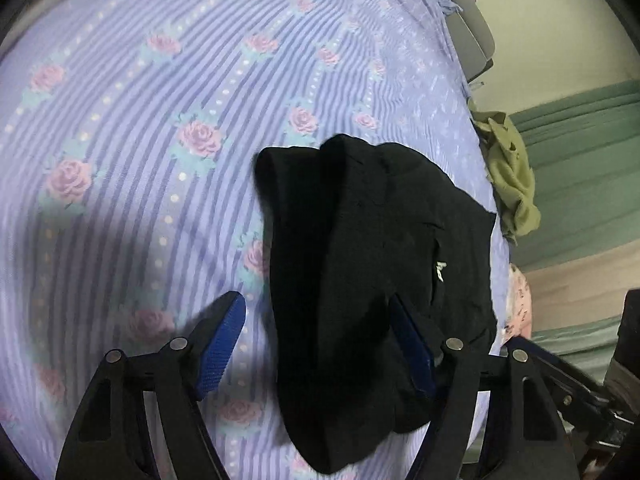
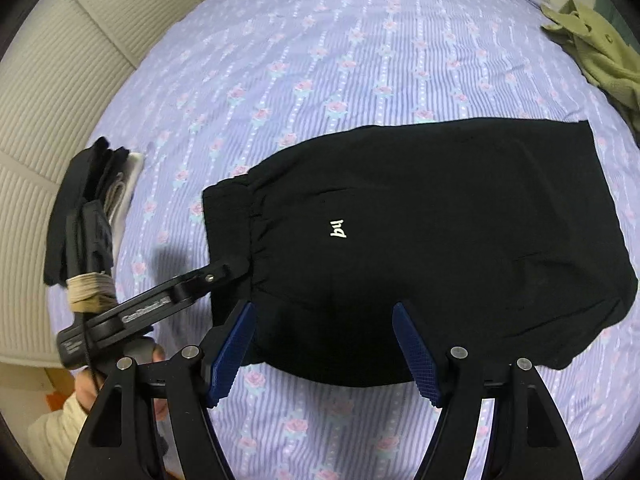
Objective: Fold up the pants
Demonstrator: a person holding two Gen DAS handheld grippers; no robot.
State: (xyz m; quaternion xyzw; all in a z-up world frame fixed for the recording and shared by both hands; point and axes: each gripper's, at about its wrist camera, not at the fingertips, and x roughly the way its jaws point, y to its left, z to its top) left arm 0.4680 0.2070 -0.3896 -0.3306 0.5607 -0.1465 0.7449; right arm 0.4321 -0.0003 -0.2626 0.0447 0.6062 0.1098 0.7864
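Black pants [image 2: 420, 240] with a small white logo lie folded over on the purple flowered bed sheet [image 2: 360, 40], waistband to the left. My right gripper [image 2: 324, 354] hangs open above their near edge, nothing between its blue pads [image 2: 416, 354]. My left gripper [image 2: 230, 270] comes in from the left, its tip at the waistband. In the left wrist view the pants [image 1: 380, 240] run away from the camera. There the left gripper [image 1: 318, 344] is open and straddles their near end, one pad over the sheet and the other over black cloth, with nothing pinched.
A crumpled olive garment [image 2: 600, 52] lies at the bed's far right edge [image 1: 512, 184]. A stack of folded dark clothes [image 2: 96, 192] sits at the left edge by a cream padded panel [image 2: 52, 100]. A hand in a cream sleeve [image 2: 80, 396] holds the left gripper.
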